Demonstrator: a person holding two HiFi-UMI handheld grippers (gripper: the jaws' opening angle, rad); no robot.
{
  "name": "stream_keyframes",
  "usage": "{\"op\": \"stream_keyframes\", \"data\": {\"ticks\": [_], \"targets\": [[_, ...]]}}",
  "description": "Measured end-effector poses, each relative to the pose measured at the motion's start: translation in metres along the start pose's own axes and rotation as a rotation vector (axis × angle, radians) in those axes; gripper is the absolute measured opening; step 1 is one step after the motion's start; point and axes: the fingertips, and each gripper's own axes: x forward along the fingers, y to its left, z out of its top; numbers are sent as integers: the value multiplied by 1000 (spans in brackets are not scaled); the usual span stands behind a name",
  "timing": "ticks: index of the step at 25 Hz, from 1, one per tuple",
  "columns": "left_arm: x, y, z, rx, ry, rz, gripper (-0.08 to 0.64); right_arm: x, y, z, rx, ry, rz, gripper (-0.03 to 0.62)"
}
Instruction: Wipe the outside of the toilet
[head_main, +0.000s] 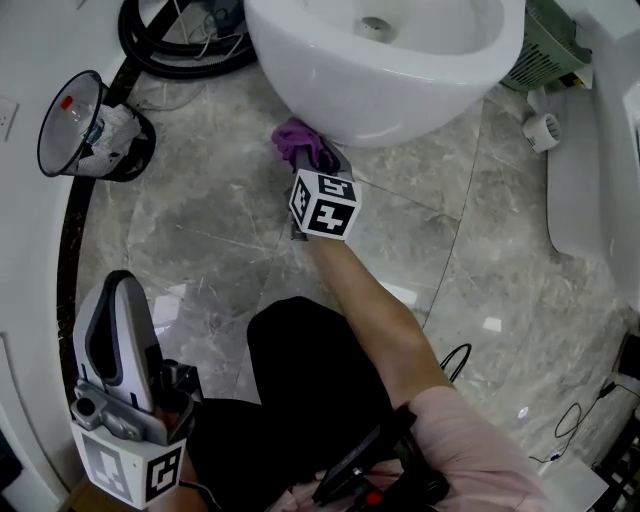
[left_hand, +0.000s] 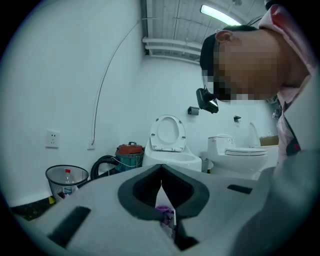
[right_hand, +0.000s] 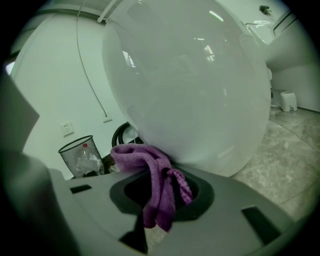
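Observation:
The white toilet bowl (head_main: 380, 90) fills the top of the head view. A purple cloth (head_main: 300, 140) is pressed against the bowl's lower front outside. My right gripper (head_main: 312, 170) is shut on that cloth, with its marker cube just below. In the right gripper view the cloth (right_hand: 145, 157) hangs bunched between the jaws, right under the curved bowl (right_hand: 190, 85). My left gripper (head_main: 118, 320) is held low at the bottom left, away from the toilet. It is shut and holds nothing. In its own view the left gripper (left_hand: 161, 175) faces the same toilet (left_hand: 170, 150), whose seat is raised.
A wire waste basket (head_main: 85, 125) with a bottle stands at the left by the wall. A black vacuum hose (head_main: 180, 50) lies behind the bowl. A green crate (head_main: 545, 45) and a small white object (head_main: 543, 130) sit at the right. Cables (head_main: 580, 420) lie at the lower right. A second toilet (left_hand: 235, 152) stands further off.

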Motion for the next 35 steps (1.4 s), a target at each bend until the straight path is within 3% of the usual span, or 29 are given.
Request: {"op": "stream_keyframes", "data": {"ticks": [20, 26, 32, 35], "targets": [[53, -39, -6, 84, 0, -61, 9, -52, -52, 12, -27, 93, 63, 87], [87, -31, -45, 15, 43, -22, 9, -64, -70, 17, -54, 126, 73, 87], [150, -23, -68, 52, 24, -14, 8, -69, -80, 22, -92, 151, 110, 86], [178, -17, -78, 31, 7, 25, 8, -71, -85, 22, -97, 161, 128, 86]]}}
